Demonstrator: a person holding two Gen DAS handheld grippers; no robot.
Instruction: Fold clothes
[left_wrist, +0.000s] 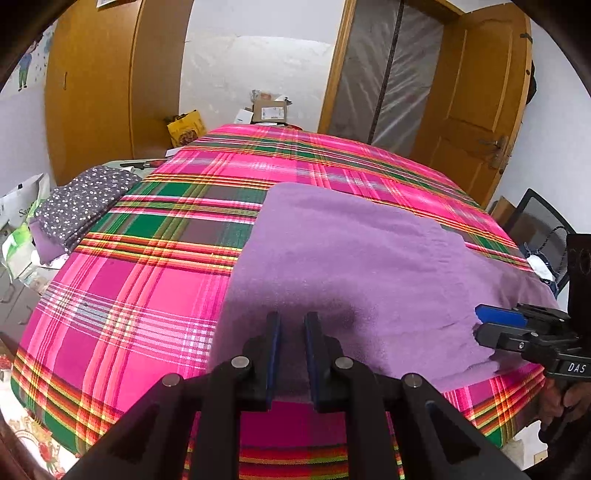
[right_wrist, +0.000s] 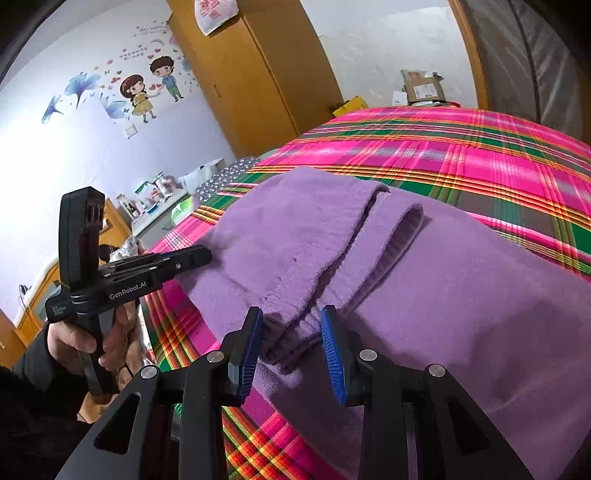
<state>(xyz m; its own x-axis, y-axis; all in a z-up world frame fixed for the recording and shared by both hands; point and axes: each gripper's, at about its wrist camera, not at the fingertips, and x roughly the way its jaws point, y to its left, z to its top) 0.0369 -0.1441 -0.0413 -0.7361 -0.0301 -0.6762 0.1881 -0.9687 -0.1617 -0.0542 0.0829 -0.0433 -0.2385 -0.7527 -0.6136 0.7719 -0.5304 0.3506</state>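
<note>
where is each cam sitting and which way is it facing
Left wrist: on the left tool, looking across the purple garment and plaid bed toward the door; right tool at right.
Right wrist: on the right tool, open around the garment's edge, facing the wardrobe; left tool and hand show.
Shared: garment, bed.
</note>
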